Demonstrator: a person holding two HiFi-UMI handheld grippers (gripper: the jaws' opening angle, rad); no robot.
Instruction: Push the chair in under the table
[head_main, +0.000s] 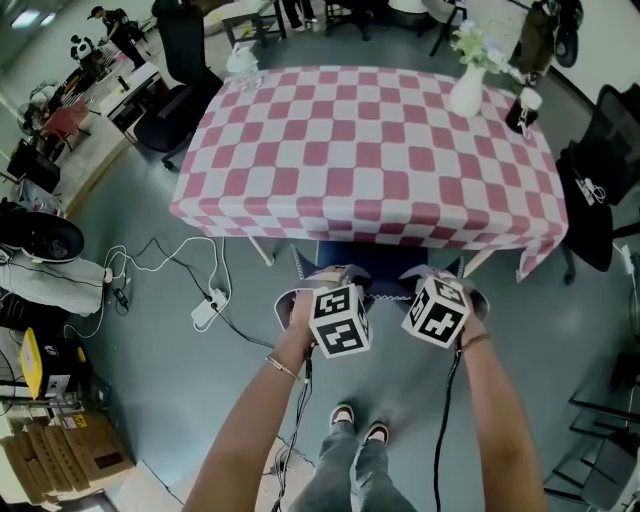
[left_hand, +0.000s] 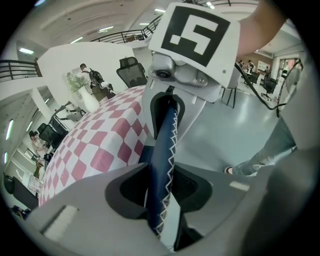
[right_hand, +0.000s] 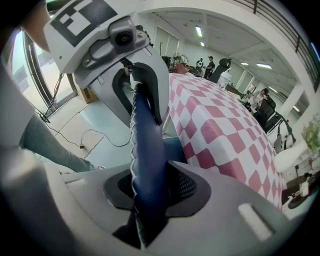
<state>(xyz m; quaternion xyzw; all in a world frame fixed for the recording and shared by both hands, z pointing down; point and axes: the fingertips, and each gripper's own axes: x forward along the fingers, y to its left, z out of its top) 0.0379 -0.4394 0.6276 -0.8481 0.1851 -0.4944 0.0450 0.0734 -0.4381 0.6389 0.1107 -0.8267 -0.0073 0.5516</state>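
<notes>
Both left gripper (left_hand: 161, 182) and right gripper (right_hand: 149, 187) clamped on padded blue chair back (left_hand: 166, 142) (white zigzag stitching), checked tablecloth (head_main: 370, 150)

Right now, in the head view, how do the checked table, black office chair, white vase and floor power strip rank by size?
1. checked table
2. black office chair
3. white vase and power strip: they look nearly alike and sit at different distances from the camera, so unranked.

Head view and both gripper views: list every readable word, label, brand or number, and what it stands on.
None can be read.
The cube on the left gripper and the cube on the right gripper carry only black-and-white square patterns, no letters.
On the cardboard boxes, any print is too small to read.
</notes>
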